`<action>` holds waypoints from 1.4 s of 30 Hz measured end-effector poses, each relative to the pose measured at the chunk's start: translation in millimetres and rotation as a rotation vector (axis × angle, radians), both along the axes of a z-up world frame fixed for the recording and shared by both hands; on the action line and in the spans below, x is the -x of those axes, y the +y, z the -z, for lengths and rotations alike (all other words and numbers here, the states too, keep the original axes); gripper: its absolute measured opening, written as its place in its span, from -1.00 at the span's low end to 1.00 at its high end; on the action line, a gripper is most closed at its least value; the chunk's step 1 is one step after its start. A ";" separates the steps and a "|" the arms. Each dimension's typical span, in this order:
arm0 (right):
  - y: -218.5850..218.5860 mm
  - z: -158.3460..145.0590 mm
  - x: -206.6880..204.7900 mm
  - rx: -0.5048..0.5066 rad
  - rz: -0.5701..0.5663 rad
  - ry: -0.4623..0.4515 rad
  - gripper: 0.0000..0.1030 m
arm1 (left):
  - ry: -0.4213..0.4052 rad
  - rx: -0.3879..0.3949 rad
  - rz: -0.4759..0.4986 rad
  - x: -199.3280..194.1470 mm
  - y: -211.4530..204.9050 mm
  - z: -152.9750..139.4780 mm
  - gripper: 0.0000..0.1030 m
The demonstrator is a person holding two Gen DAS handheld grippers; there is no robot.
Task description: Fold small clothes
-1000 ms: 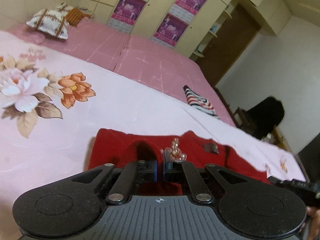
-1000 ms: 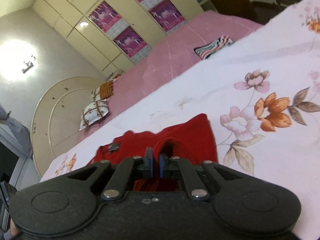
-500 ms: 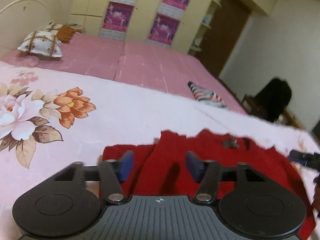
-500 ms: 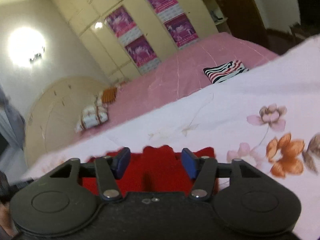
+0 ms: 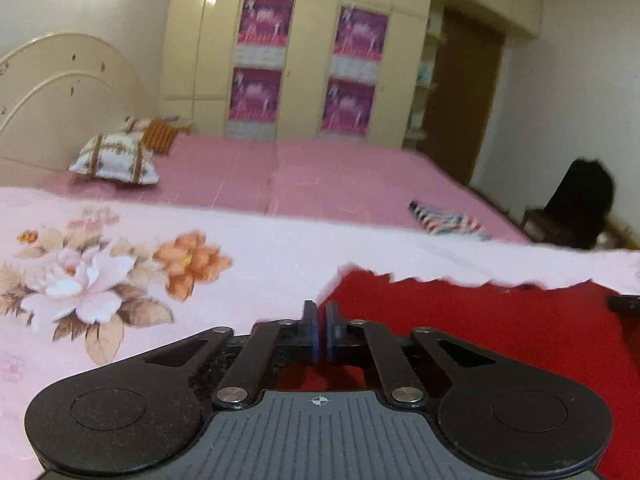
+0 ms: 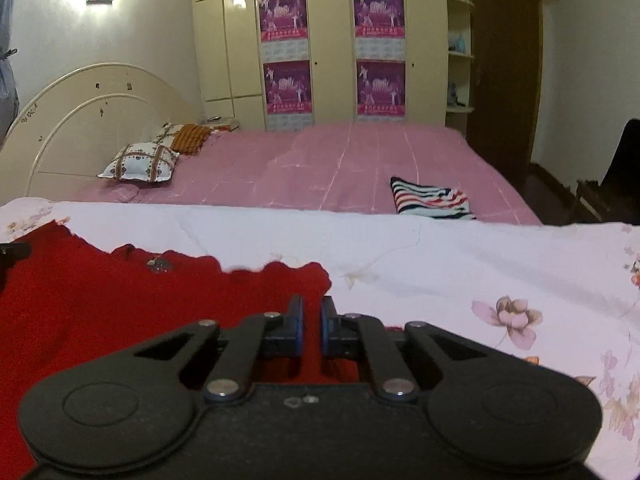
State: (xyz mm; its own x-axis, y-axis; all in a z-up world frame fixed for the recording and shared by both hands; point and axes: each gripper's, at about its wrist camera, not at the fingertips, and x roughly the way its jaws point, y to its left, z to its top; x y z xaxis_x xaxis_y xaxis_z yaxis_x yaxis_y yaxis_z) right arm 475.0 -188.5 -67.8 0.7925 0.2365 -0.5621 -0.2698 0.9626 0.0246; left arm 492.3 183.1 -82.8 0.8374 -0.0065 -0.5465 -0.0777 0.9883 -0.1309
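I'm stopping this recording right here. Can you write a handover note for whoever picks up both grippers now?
Left gripper: jaws shut at the left edge of the red garment. Whether cloth is pinched can't be seen.
Right gripper: jaws shut near the garment's right edge; grip is equally unclear.
The red garment lies spread on the floral sheet, with no fold visible yet.
A striped garment lies farther back on the pink bedspread and looks already folded.
Left to do: confirm both grips, then probably fold the red garment.
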 end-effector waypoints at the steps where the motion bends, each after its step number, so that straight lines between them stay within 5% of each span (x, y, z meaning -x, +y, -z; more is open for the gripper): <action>1: 0.3 4.4 -4.4 0.013 0.011 0.014 -0.84 | 0.035 -0.020 -0.013 -3.8 0.2 7.1 -0.94; 8: -5.3 23.7 -15.1 0.063 0.071 0.084 -0.75 | 0.087 -0.059 -0.012 -4.6 -4.3 9.9 -0.90; 10: -5.0 12.3 -9.6 0.065 0.079 0.057 -0.33 | 0.043 -0.040 -0.038 5.6 -3.0 -5.6 -0.71; 12: -5.2 -3.5 0.1 0.015 0.051 0.016 -0.29 | -0.035 -0.053 -0.029 12.4 -18.4 -23.6 -0.58; 17: 46.8 -5.5 11.5 0.007 -0.134 0.022 -0.36 | -0.008 -0.016 0.199 -2.5 -103.4 -24.4 -0.51; 19: 76.3 7.1 11.4 0.048 -0.192 0.064 -0.38 | 0.040 -0.034 0.245 -7.1 -123.0 -10.1 0.13; 20: 85.9 11.9 12.9 0.069 -0.211 0.067 -0.36 | 0.048 -0.061 0.240 -5.6 -124.1 -3.5 0.24; 22: 93.4 17.7 17.6 0.122 -0.235 0.037 -0.31 | 0.062 -0.100 0.194 1.1 -109.3 5.2 0.26; 24: 77.1 22.6 17.3 0.164 -0.204 0.023 -0.27 | 0.062 -0.060 0.141 11.5 -72.4 11.4 0.26; 28: 6.7 24.3 6.3 0.145 -0.007 0.058 -0.35 | 0.060 -0.038 0.093 20.7 -32.5 13.9 0.25; 30: -13.6 24.6 5.1 0.074 -0.019 0.088 -0.35 | 0.066 -0.078 0.095 20.7 -40.7 13.6 0.26; 32: -5.3 23.3 5.6 0.109 -0.027 0.084 -0.31 | 0.070 -0.132 0.098 15.6 -49.9 13.8 0.26; 42: 21.1 0.2 34.9 0.063 -0.046 0.015 -0.28 | 0.003 -0.090 0.108 37.7 -83.3 -27.2 0.26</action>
